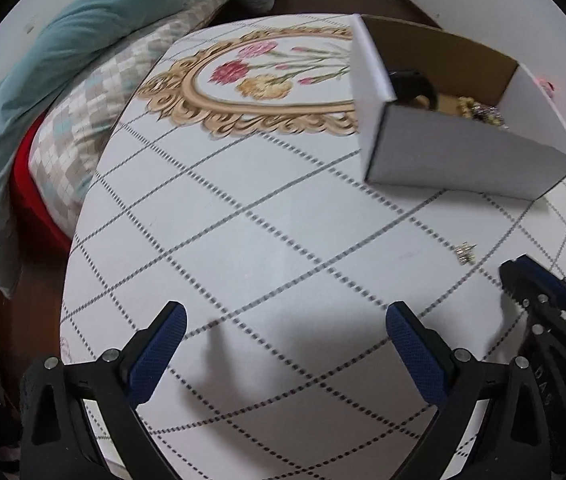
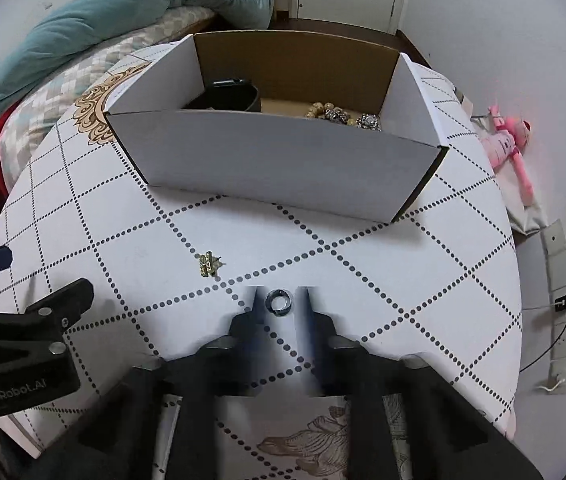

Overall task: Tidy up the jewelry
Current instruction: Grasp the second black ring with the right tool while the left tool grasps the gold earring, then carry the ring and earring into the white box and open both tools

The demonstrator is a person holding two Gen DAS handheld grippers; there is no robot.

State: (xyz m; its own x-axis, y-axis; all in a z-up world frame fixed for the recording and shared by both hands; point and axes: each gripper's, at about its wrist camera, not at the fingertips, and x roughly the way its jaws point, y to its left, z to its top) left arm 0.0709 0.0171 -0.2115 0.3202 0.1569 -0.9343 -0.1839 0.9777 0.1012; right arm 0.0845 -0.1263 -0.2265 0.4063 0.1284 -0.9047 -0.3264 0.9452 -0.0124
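Ring [image 2: 278,301] is sitting between the narrowed fingers of the right gripper [image 2: 279,300], pinch unconfirmed; risking it skidding away on the slick table [image 2: 423,272].

The box's [image 2: 275,160] near wall hides part of the beaded jewelry [image 2: 329,112].

My left gripper [image 1: 285,344] hangs over the white table [image 1: 267,240], and its two blue fingers [image 1: 159,354] stand wide apart with nothing between them. At two o'clock sits a white box [image 1: 459,156] with a black thing [image 1: 411,86] and some beads [image 1: 479,112] inside. At three o'clock a small gold piece [image 1: 465,252] lies on the table. Just below it I see my right gripper [image 1: 539,296] poking in.
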